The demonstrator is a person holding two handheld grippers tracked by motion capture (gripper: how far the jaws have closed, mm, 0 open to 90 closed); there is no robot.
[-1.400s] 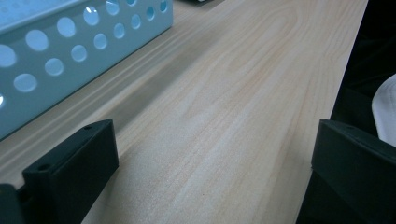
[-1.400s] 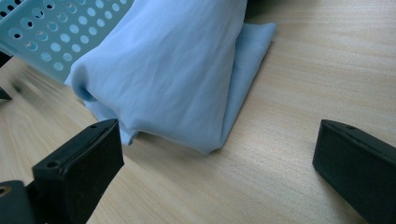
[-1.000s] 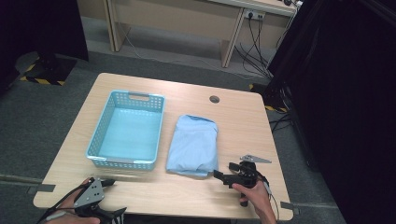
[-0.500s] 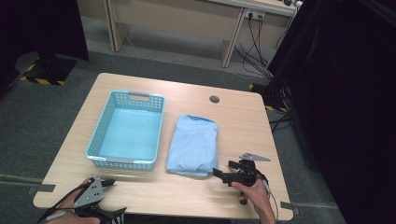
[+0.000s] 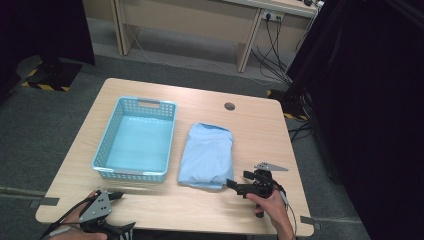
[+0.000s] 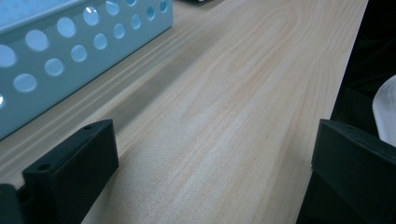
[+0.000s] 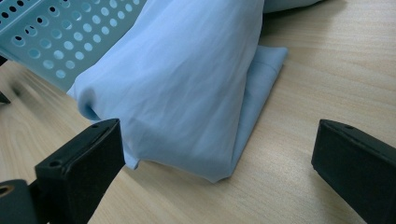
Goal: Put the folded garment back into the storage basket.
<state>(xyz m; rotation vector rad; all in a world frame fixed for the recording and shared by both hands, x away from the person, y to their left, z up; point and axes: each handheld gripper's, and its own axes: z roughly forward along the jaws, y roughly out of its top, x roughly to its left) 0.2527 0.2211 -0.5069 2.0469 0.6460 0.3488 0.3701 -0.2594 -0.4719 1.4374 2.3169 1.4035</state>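
A: Where does the cloth [image 5: 207,156] lie?

B: Folded, on the surface [image 5: 250,125] just right of the basket [image 5: 135,172], near edge toward the person. In the right gripper view its near corner [image 7: 219,175] sits between the jaws, a thin under-layer poking out to the right of the puffy top fold.

A: And the right tool [image 5: 235,185]?

B: Jaws spread wide, nothing in them, low over the surface and aimed at that corner. The left tool [image 5: 117,196] is wide too, empty, over bare wood beside the basket's front wall.

A: What could go wrong from here?

B: Mainly a shallow bite, I'd say. If the jaws close on the top fold alone, the layers would likely peel apart when lifted and the bundle would open. The stack looks soft and loosely folded, so it won't hold its shape by itself.

A: Anything else?

B: Coming in this low, the lower jaw may push the cloth ahead of it instead of sliding under, rucking it up toward the basket. And the cloth lies close to the basket's right wall, so a lift with a drooping end could snag on the rim.

A: The left one?

B: It's well apart from the cloth. If a one-sided grip lets the far end sag, it can't support it in time.
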